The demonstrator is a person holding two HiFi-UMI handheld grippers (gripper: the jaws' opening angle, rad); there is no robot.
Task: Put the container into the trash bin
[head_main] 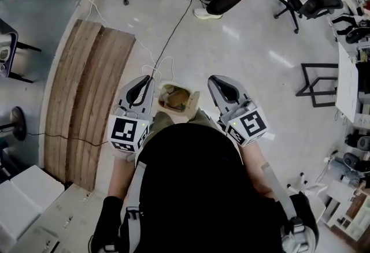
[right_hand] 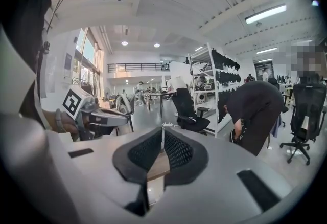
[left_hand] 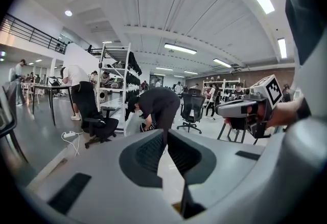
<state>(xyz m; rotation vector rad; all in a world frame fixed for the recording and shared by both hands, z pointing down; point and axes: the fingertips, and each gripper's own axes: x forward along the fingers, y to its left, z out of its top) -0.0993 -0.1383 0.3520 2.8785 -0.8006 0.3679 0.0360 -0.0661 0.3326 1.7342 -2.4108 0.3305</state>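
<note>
Left gripper [head_main: 140, 85] [left_hand: 166, 133]: jaws together, nothing between them. Right gripper [head_main: 222, 83] [right_hand: 162, 133]: pads meet at the tip, also empty. Both are held up at roughly the same height, either side of a cream bin [head_main: 173, 85] on the floor just ahead of the person. The bin top is open, with brown and green contents inside. That looks like the container, but I can't tell for sure. Wood planks [head_main: 87, 101] lie to the left.

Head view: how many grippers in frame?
2. The left gripper is just left of the container, and the right gripper is just right of it. None looks hidden.
</note>
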